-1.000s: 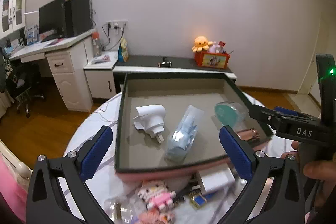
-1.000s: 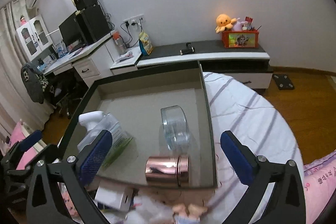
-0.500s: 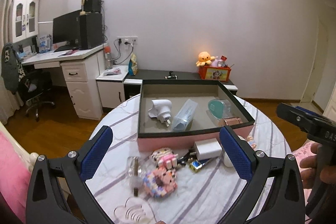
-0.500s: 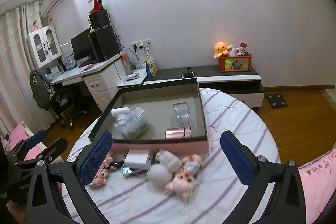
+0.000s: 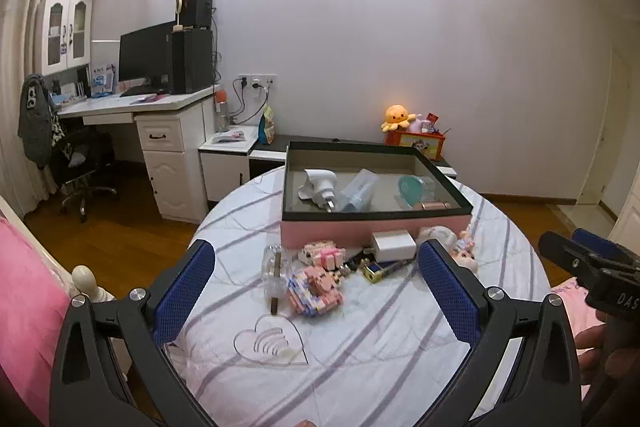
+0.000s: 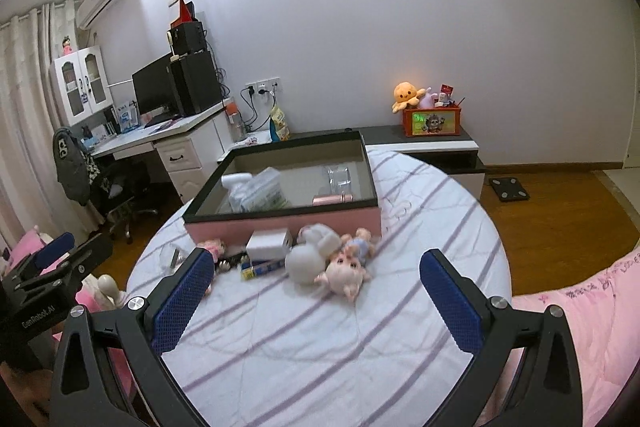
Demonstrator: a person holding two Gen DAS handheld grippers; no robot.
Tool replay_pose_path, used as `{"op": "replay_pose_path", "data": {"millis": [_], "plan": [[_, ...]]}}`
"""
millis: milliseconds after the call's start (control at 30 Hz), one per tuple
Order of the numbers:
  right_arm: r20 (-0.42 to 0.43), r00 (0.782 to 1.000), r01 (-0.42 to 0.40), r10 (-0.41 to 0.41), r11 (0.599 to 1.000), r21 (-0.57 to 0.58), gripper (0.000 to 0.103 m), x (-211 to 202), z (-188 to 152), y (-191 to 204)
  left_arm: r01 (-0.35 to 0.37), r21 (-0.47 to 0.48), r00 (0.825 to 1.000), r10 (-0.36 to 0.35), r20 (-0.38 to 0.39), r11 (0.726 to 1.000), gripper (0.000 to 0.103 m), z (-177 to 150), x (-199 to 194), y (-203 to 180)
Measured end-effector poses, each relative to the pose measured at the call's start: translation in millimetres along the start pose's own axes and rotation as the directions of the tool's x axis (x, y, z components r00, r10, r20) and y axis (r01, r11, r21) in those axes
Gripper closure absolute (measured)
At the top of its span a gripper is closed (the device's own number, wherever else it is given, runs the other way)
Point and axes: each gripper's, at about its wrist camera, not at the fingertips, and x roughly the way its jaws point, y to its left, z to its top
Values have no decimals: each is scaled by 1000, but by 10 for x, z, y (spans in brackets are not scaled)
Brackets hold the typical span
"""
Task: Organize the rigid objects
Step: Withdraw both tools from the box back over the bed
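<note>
Presently we find both tools held above the near side of the round table point(image 5: 400, 347), which is covered by a white cloth with lilac stripes. The left gripper point(image 5: 316, 291) has its jaws spread wide and grips nothing; the right gripper point(image 6: 316, 297) is likewise spread and bare.

We note a pink box point(image 5: 360, 231) with a dark rim on the far half of the table. Inside it lie a white plug adapter point(image 5: 320, 187), a clear packet point(image 5: 358, 189), a teal-lidded clear container point(image 5: 414, 187) and a rose-gold cylinder point(image 5: 434, 205), the last resting against the near wall.

Outside the box, just in front of its near wall, we record a loose cluster: a white charger block point(image 5: 394, 245), two pink brick-built figures point(image 5: 316, 285), a clear jar on its side point(image 5: 274, 267), a small blue-and-gold item point(image 5: 376, 271), and a clear heart-shaped piece point(image 5: 272, 343) lying nearest the left tool. From the right wrist view, a white plush point(image 6: 310, 255) and a pink big-headed doll point(image 6: 346, 269) lie touching, beside the charger.

Both tools stand well apart from every item on the cloth.
</note>
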Motion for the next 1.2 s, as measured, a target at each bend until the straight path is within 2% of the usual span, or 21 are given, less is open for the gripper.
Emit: {"op": "replay_pose_path", "data": {"millis": [500,1200], "plan": [[-14,1000,-3,2,1000,-21,0,-38,-115,108,8,-10,1000,-9,-22,1000,0,-129,-34,-18],[-49,999,14,-16,999,-32,0,82,-177,43,2,-24,997,-3,-73,1000,0,-269,125,35]]}}
